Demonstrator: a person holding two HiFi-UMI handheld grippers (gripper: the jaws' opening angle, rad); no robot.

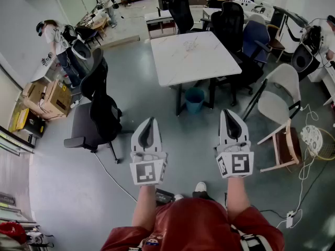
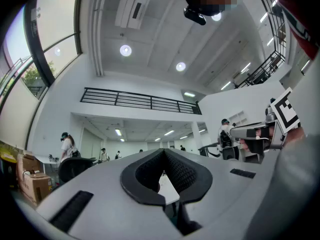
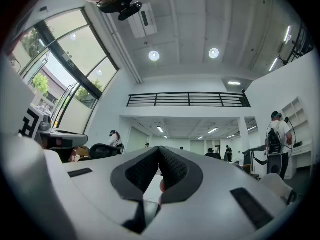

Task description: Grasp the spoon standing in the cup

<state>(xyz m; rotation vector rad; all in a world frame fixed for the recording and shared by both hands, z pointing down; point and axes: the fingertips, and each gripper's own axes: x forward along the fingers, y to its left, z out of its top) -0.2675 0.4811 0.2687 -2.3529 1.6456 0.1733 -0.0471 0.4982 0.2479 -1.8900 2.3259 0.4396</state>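
Head view: the person is holding both tools out over the grey floor, on the near side of the white table [image 1: 193, 56]. The left gripper [image 1: 151, 121] is showing its jaws pressed together, and so is the right gripper [image 1: 229, 112]. A black office chair [image 1: 99, 114] is standing to the left, and a teal bin [image 1: 194, 99] is sitting under the table's near edge.

Left gripper view: its pads are meeting at the tips with nothing between them.

Right gripper view: these jaws are closed too, gripping nothing.

Where the spoon and the cup are, I cannot tell; no view is showing them.
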